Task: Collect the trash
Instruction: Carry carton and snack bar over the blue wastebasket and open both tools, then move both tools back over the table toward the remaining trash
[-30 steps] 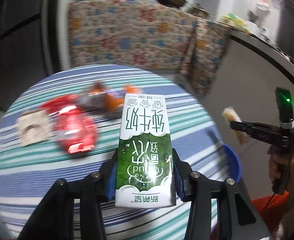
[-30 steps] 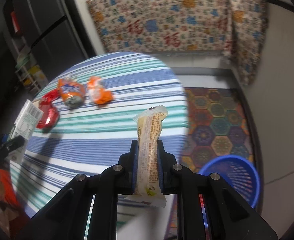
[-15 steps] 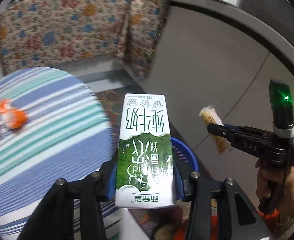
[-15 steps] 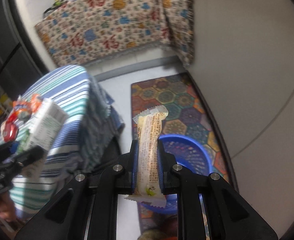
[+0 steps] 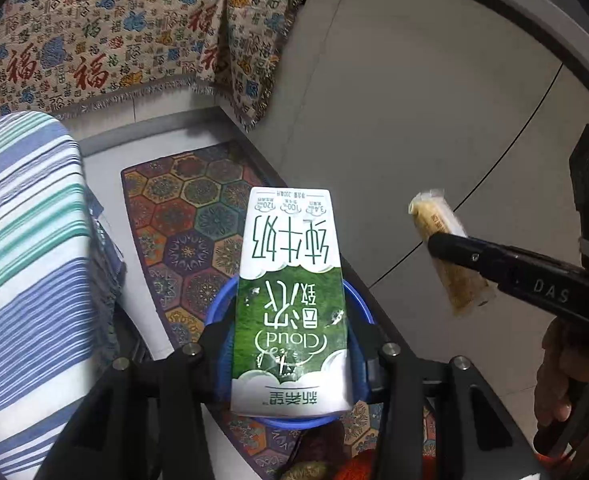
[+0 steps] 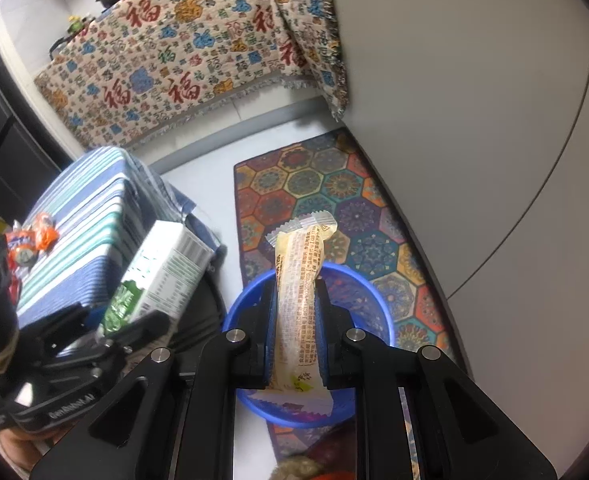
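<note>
My left gripper is shut on a green and white milk carton, held upright above a blue plastic basket on the floor. My right gripper is shut on a long yellow snack wrapper, which hangs over the same blue basket. Each wrist view shows the other tool too: the snack wrapper to the right of the carton, the milk carton to the left of the wrapper. Orange and red trash lies on the striped table.
The basket stands on a patterned hexagon rug between the striped table and a grey wall. A flowered cloth covers a counter at the back. A person's hand grips the right tool's handle.
Both grippers swung away from the tabletop to the right and dipped, each still holding its item. The table slid to the left and the blue basket came beneath the carton and the wrapper.
</note>
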Motion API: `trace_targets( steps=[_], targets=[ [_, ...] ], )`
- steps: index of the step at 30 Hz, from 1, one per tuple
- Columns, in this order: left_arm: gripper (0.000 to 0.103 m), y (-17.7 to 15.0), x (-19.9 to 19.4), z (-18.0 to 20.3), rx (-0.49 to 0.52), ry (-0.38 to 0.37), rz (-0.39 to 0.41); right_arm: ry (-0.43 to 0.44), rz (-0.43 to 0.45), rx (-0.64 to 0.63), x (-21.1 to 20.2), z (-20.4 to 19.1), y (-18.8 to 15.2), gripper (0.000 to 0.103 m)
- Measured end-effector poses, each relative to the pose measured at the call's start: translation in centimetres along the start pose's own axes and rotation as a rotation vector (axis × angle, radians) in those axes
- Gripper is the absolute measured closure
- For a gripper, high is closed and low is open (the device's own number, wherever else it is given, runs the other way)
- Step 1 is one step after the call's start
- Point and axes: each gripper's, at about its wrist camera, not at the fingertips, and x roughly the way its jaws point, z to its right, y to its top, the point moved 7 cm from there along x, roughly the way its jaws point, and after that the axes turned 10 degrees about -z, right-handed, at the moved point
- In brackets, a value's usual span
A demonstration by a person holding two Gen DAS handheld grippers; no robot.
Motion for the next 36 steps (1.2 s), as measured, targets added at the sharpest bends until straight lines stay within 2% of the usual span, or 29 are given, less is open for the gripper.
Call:
trace_targets(
  steps=[11, 14, 15, 16, 18, 20, 22, 24, 26, 30, 34, 36],
  targets=[
    [0.056, 0.3, 3.0, 2.0, 0.043, 0.023, -0.023, 0.017, 0.008, 0.021, 0.3, 0.5, 0.7, 0.086],
    [0.055, 0.4, 3.8, 2.0, 0.051, 0.023, -0.027, 0.029, 0.014, 0.034, 0.4, 0.7, 0.9, 0.082],
    [0.054, 0.4, 4.2, 2.1, 0.056, 0.021, -0.029, 0.029, 0.019, 0.037, 0.4, 0.7, 0.9, 0.079],
    [0.051, 0.4, 4.6, 2.1, 0.060, 0.020, -0.035, 0.031, 0.025, 0.039, 0.3, 0.9, 0.8, 0.070],
    [0.030, 0.4, 5.4, 2.1, 0.063, 0.023, -0.036, 0.030, 0.037, 0.054, 0.2, 1.1, 1.1, 0.061],
    [0.029, 0.7, 5.6, 2.1, 0.061, 0.024, -0.025, 0.036, 0.051, 0.072, -0.2, 1.4, 1.2, 0.059],
    [0.029, 0.8, 5.5, 2.1, 0.054, 0.014, -0.025, 0.028, 0.072, 0.080, -0.8, 1.5, 1.5, 0.049],
    [0.029, 0.7, 4.7, 2.2, 0.050, 0.009, -0.010, 0.007, 0.099, 0.081, -1.5, 1.7, 1.7, 0.041],
    [0.029, 0.9, 3.8, 2.3, 0.054, 0.017, 0.007, -0.005, 0.117, 0.079, -1.9, 1.6, 1.9, 0.037],
    [0.029, 0.6, 0.0, 2.0, 0.058, 0.028, 0.067, -0.063, 0.148, 0.062, -2.6, 1.3, 2.3, 0.027],
    [0.029, -1.1, -4.9, 0.2, 0.055, 0.055, 0.111, -0.094, 0.188, 0.037, -3.6, 0.5, 2.6, 0.015],
    [0.029, -2.7, -7.1, -1.6, 0.041, 0.079, 0.114, -0.094, 0.200, 0.019, -4.0, -0.3, 2.8, 0.014]
  ],
)
